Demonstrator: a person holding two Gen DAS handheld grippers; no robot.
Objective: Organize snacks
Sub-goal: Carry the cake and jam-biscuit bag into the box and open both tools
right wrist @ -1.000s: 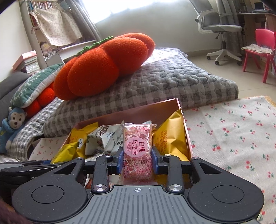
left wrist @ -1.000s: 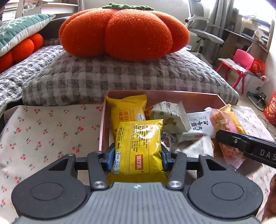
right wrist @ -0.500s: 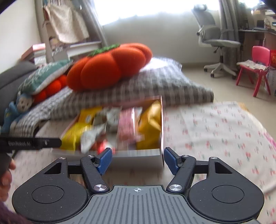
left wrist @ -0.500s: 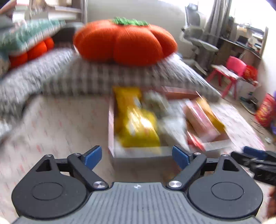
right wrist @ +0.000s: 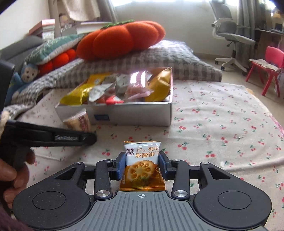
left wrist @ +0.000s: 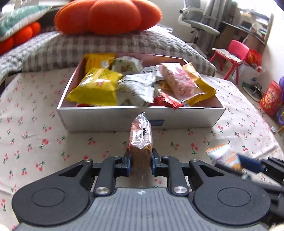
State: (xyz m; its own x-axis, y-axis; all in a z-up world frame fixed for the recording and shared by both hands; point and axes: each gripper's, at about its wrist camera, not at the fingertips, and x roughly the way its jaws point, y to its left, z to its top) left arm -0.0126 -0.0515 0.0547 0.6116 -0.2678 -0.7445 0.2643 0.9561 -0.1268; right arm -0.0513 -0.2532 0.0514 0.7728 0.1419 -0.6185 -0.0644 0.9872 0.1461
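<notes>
Far left: grey checked cushion with orange pumpkin pillow on top. Ahead, on cherry-print cloth, open snack box heaped with packets: yellow packet at left, white wrappers in the middle, pink packet over an orange-gold one toward the right. Nearer, left tool pinched narrow on a clear-wrapped stack of brown crackers, stood on edge, just short of the box's front wall. At right edge of that view, right tool's arm, with a blurred orange-and-white packet at its tip.

From the right wrist: left tool's black arm at left, cracker pack beside the box front. Centre, right tool clamped on a jam biscuit packet, held flat, label up, above the cloth, clear of the box.
</notes>
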